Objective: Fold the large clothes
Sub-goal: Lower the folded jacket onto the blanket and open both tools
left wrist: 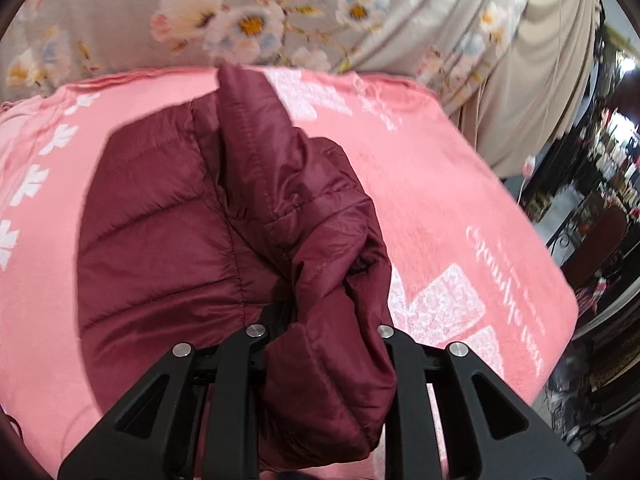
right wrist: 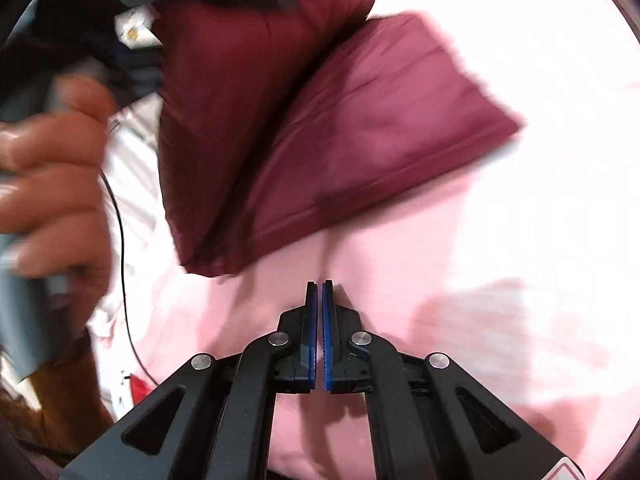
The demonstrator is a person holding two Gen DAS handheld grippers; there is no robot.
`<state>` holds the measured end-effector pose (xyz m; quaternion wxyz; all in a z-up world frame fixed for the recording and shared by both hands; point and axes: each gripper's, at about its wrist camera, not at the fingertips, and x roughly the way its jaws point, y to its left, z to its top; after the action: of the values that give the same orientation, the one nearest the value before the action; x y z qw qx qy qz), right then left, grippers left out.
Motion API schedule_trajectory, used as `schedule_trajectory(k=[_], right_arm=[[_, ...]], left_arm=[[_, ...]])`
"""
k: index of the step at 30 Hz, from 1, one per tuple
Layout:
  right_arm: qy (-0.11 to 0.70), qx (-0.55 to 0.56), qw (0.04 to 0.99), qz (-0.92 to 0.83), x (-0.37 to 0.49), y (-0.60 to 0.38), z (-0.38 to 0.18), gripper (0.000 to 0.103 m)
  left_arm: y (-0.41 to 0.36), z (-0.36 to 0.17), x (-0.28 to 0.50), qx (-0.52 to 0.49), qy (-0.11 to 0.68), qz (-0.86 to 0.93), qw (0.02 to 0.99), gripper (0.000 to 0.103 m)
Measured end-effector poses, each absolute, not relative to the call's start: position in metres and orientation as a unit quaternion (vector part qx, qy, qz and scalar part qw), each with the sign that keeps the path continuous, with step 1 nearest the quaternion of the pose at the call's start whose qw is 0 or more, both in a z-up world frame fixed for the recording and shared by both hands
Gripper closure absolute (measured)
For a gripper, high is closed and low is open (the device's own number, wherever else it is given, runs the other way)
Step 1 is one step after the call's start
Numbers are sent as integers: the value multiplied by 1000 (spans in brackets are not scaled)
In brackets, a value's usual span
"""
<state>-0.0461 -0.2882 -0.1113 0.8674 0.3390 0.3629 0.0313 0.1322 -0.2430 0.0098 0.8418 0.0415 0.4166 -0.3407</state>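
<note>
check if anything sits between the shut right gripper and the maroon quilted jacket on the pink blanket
Nothing visible does. The right gripper is shut on nothing, and only bare pink blanket lies between its tips and the near edge of the maroon quilted jacket. The left gripper holds a fold of the jacket further off.

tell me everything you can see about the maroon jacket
The maroon jacket is a quilted, padded garment of slightly shiny, nylon-looking fabric with stitched channels. It lies on the pink blanket, partly folded. A bunched fold of it fills the left gripper, which lifts that part above the rest. In the right wrist view the raised part hangs over a flatter panel resting on the blanket. The right gripper is shut, empty and clear of it.
</note>
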Motion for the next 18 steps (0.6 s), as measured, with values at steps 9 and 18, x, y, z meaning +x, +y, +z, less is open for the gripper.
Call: schedule_trajectory(k=[9,18], right_arm=[[331,305,890,-68,-89,-329,-87,92],[276,270,917,-98,-87,-346,-53,63]], left_arm=[[-291,-45,127,88,458,-325,823,84],[-279,10,107,53,425,-417,801,30]])
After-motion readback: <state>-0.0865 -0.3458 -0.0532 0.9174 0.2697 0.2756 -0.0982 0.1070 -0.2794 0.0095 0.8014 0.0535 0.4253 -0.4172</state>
